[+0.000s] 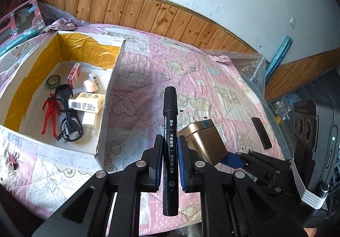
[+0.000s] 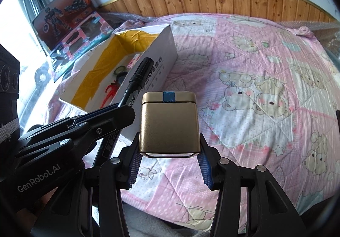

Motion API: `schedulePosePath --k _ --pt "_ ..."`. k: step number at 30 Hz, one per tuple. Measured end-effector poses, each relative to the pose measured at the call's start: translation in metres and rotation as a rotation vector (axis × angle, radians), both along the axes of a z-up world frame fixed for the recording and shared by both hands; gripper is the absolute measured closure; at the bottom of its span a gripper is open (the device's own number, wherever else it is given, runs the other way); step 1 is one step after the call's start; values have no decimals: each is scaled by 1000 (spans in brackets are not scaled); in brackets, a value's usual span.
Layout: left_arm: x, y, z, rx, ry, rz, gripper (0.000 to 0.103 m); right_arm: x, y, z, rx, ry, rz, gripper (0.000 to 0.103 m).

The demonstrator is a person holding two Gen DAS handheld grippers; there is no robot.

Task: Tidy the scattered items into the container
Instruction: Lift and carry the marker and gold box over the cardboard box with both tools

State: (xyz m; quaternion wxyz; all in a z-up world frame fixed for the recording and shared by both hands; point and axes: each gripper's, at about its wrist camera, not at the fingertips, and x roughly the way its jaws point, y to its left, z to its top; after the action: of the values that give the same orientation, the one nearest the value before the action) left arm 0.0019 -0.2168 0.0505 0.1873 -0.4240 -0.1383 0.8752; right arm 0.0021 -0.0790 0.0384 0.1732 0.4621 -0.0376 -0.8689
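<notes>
Black marker (image 1: 170, 141) is sitting clamped in your left tool (image 1: 170, 164), while your right tool (image 2: 169, 164) is gripping the gold tin (image 2: 169, 122) by its base; both are hanging over the bed (image 2: 255, 67), just right of the box (image 1: 110, 79), likely awaiting dropping.

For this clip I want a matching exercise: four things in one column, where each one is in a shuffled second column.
Things:
1. black marker
2. gold tin
3. red figure
4. black bar

Places:
A. lying on the pink quilt
B. between the right gripper fingers
C. inside the box
D. clamped in the left gripper

Pairs: 1-D, 2-B, 3-C, 4-A
</notes>
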Motion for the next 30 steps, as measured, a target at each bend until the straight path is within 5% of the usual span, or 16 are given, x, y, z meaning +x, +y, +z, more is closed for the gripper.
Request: schedulePosePath --k 30 --pt "-9 -103 20 75 31 166 89 -30 -89 36 54 74 167 52"
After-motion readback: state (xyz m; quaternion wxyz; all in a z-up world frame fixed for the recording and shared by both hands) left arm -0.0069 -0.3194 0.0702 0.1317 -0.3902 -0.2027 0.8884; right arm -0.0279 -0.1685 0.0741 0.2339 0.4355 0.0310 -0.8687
